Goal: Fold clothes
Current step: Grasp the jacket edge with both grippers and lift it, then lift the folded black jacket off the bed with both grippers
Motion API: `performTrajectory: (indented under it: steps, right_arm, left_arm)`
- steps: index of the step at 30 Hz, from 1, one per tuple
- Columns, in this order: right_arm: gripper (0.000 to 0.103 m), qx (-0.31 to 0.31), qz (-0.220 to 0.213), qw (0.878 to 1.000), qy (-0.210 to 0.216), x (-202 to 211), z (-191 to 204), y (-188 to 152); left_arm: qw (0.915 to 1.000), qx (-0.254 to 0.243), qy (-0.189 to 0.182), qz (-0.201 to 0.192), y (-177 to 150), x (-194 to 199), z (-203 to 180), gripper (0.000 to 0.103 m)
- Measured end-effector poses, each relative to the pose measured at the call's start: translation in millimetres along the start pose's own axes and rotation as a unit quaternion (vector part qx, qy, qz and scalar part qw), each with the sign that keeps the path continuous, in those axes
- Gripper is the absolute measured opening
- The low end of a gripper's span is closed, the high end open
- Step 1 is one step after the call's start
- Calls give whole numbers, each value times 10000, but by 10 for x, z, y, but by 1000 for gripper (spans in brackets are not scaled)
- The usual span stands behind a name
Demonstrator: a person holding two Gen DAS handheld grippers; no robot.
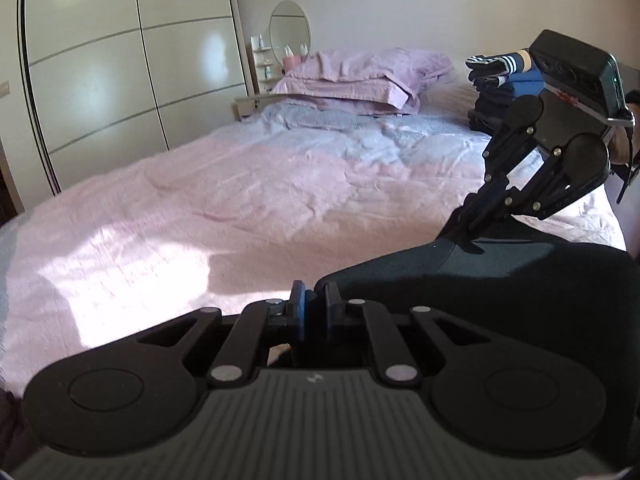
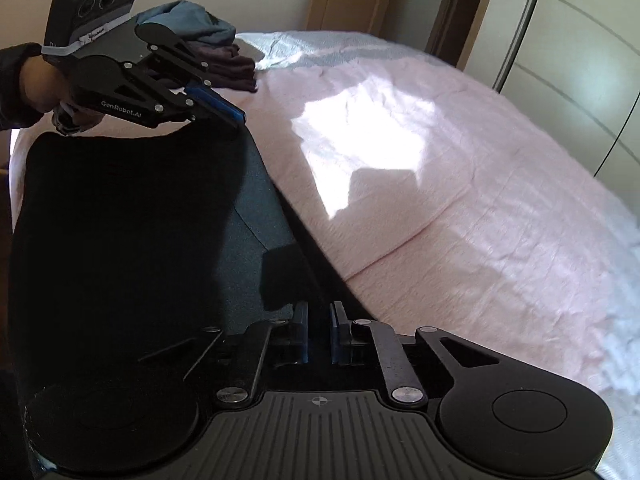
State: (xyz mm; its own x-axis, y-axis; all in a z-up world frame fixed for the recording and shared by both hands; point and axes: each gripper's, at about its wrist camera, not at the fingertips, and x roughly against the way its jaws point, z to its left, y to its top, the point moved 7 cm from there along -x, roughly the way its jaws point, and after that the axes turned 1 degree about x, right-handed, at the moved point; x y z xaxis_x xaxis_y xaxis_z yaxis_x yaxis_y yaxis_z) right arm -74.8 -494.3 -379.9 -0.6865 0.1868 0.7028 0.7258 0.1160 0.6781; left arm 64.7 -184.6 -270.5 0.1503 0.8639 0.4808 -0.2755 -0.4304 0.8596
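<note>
Dark garment (image 2: 120, 220): spread on pink bed (image 2: 440, 200), one edge pinched at two places, left gripper (image 2: 236, 118) and right gripper (image 2: 319, 334) both clamped, likely to carry a fold over.

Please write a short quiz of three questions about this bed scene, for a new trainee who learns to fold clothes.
1. True or false: both the left gripper and the right gripper pinch an edge of the dark garment.
2. Which lies near the pillows? A) a stack of folded clothes B) a laundry basket C) a chair
3. Fill in: the dark garment lies on the pink ____.

Key: 1 true; 2 A; 3 bedspread.
</note>
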Motion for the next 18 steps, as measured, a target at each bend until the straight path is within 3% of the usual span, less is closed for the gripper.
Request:
performTrajectory:
  steps: [2,3,5,7,10,14,16,18]
  right_arm:
    - [6,5,-62,9999,-144,-19,-80,29]
    - [0,-11,2,9998,-208,-102,-121,0]
    - [0,-123,280,9993,-230,-350,-187,-154]
    - [0,-476,283,9984,-97,-460,-225,-286]
    - [0,-894,-67,9958,-184,-303,-275,-300]
    - [1,-1051,-295,9923,-586,90,-127,-236]
    - [8,-1253,-570,9900,-319,287,155,-177]
    - [32,-1341,-750,9881,7,439,472,-150]
  left_arm:
    - [9990,83,-88,419,-156,-216,34,9]
    - [9976,142,-148,660,-252,-335,51,10]
    - [9933,291,-293,1082,-478,-531,45,11]
    - [9922,335,-344,1153,-567,-584,40,11]
    - [9912,410,-386,1196,-534,-558,84,13]
    - [9899,390,-425,1297,-516,-570,87,13]
    - [9898,441,-395,1294,-517,-559,86,14]
    - [9898,497,-359,1283,-519,-543,87,14]
